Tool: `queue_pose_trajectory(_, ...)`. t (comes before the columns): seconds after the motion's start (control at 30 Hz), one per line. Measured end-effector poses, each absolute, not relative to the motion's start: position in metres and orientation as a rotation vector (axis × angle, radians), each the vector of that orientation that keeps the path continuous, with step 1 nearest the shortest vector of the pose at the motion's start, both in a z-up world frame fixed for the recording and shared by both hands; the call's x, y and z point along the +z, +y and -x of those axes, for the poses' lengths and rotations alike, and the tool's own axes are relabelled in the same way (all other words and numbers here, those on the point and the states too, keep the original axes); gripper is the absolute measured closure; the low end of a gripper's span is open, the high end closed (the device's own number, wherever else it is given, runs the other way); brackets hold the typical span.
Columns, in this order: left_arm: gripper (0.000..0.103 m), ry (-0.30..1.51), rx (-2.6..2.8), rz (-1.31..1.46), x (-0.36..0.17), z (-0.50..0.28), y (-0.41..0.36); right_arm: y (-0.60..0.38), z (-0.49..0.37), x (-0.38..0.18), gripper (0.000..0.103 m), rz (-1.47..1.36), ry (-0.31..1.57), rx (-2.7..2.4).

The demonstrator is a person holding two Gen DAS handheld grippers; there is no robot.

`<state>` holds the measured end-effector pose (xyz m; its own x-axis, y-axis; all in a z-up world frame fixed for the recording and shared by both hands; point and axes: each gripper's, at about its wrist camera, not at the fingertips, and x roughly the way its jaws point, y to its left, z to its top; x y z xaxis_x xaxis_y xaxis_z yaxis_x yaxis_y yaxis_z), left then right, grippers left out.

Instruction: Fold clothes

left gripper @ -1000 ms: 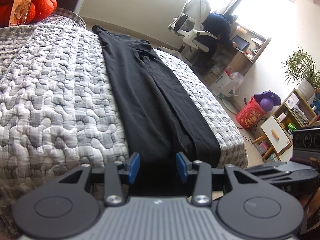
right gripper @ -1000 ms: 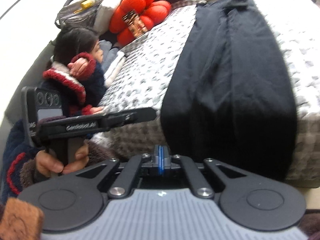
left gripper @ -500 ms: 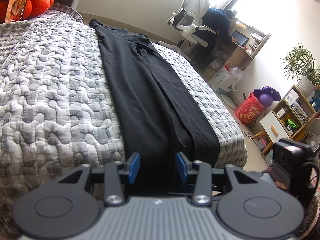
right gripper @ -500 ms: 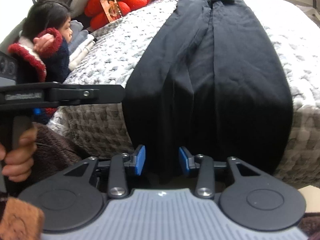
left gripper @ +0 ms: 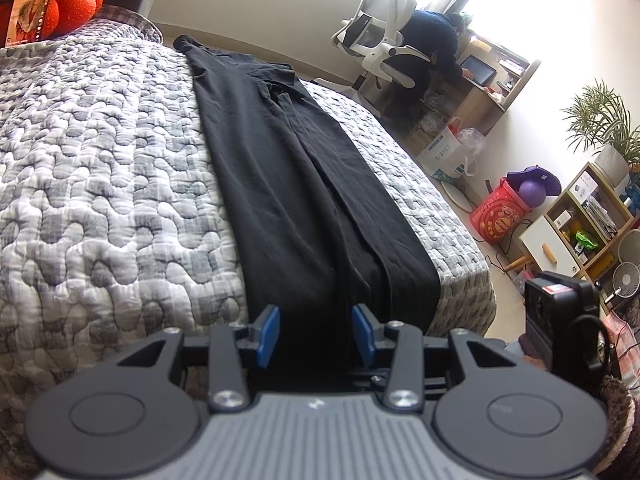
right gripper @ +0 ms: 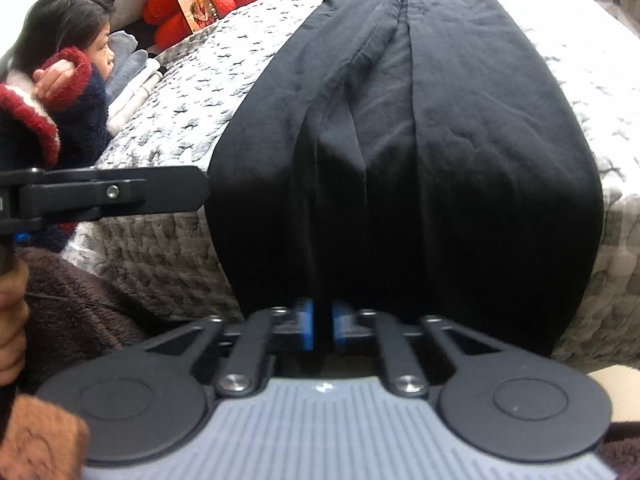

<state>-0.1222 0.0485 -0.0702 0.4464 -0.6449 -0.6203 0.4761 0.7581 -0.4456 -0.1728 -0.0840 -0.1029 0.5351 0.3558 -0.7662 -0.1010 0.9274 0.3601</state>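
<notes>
Long black trousers lie flat and lengthwise on the grey quilted bed, their leg ends hanging over the near edge. My left gripper is open at that edge, with the hanging hem between its blue pads but not pinched. In the right wrist view the trousers fill the middle. My right gripper is low at the hem, its jaws closing, the blue pads almost together on a fold of black cloth. The left gripper shows there as a black bar at the left.
A red cushion with a phone leaning on it sits at the head of the bed. A person lies beside the bed on the left. Right of the bed stand a white office chair, a desk, a red basket and a shelf.
My right gripper opened, sank to the trouser hem and closed on a fold of it. The left gripper stayed open in the same place at the hem.
</notes>
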Motion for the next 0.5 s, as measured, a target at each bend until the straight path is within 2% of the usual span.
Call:
queue_pose_trajectory(0.2,0.063,0.826,-0.701,0.233,-0.066,0.125,0.052,-0.086,0.186,-0.086,0.1,-0.347,0.964,0.389)
queue_pose_trajectory(0.3,0.07,0.781,-0.699,0.246,-0.062,0.127,0.055,-0.09,0.195,-0.068,0.1,-0.379,0.932,0.445)
queue_pose_trajectory(0.5,0.07,0.76,-0.733,0.224,-0.059,0.129,0.048,-0.11,0.201,-0.057,0.1,-0.414,0.922,0.458)
